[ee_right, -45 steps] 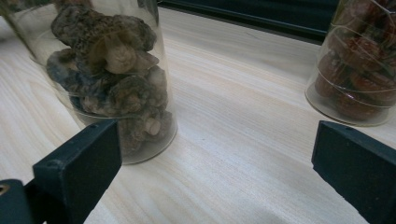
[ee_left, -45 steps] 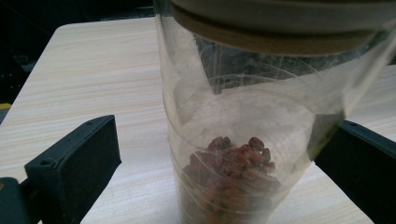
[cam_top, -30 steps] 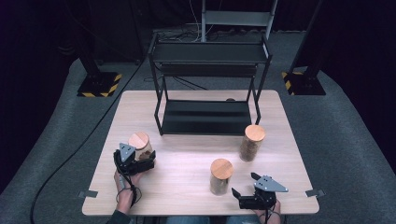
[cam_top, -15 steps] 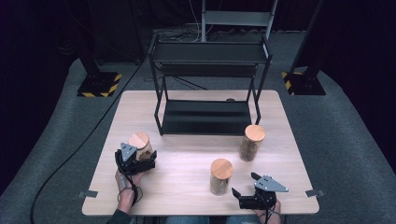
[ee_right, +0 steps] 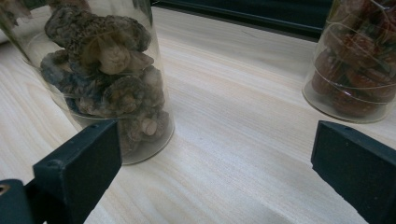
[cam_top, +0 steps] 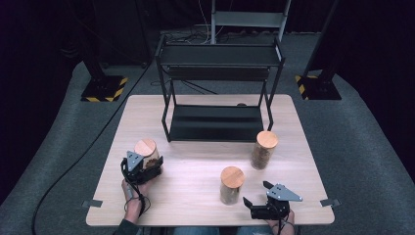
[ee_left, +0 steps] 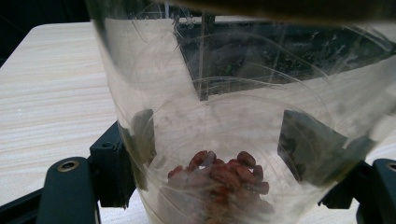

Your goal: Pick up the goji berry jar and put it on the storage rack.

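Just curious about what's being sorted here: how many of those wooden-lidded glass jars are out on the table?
3. One jar sits at the table's left, clamped in the left gripper; one stands front-centre near the right gripper; one stands at the right, by the black shelf rack.

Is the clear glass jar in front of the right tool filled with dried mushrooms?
Yes, the clear glass jar just beyond the right tool holds brown, wrinkled dried mushrooms.

Beside the matt black metal shelf rack (cam_top: 219,88), the table (cam_top: 195,169) is pale, matt wood grain, and the jar (ee_left: 233,116) is clear, glossy plastic or glass with a smooth wooden lid (cam_top: 145,146).
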The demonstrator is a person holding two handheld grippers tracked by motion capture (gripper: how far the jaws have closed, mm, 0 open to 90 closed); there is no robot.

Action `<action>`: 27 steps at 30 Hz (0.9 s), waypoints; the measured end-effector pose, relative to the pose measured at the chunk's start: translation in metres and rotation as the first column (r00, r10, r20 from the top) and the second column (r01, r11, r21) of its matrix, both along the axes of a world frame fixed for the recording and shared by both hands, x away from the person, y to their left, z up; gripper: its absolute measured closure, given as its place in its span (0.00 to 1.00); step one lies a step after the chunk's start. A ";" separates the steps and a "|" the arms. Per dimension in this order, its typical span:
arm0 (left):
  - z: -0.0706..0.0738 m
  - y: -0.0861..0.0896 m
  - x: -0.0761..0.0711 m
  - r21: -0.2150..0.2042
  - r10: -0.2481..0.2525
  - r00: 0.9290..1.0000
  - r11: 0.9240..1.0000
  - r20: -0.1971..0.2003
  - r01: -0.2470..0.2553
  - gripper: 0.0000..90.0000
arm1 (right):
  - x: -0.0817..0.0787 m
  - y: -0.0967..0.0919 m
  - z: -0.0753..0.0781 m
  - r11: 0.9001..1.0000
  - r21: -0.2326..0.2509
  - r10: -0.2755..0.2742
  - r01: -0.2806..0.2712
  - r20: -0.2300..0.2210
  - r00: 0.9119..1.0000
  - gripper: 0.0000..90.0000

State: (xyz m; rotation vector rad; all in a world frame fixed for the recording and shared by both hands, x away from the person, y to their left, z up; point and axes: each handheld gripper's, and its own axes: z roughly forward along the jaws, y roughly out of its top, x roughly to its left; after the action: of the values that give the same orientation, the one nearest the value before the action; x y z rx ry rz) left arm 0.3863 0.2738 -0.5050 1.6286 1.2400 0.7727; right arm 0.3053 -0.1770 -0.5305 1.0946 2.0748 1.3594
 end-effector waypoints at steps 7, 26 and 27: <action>-0.001 0.001 -0.001 0.006 -0.008 1.000 1.000 0.014 0.008 0.26 | 0.000 0.002 0.000 1.000 -0.017 -0.012 0.012 -0.003 1.000 0.01; 0.003 -0.006 0.001 0.036 -0.031 0.999 0.999 0.011 0.030 0.27 | 0.001 0.002 0.000 1.000 -0.020 -0.008 0.008 -0.007 1.000 0.01; 0.004 -0.007 0.001 0.038 -0.033 0.999 0.999 0.010 0.032 0.27 | 0.001 0.002 0.000 1.000 -0.019 -0.008 0.008 -0.009 1.000 0.01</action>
State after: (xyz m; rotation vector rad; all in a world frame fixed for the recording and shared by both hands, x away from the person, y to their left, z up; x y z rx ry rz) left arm 0.3871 0.2667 -0.5013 1.6689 1.1949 0.7878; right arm 0.3064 -0.1751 -0.5310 1.1019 2.0839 1.3301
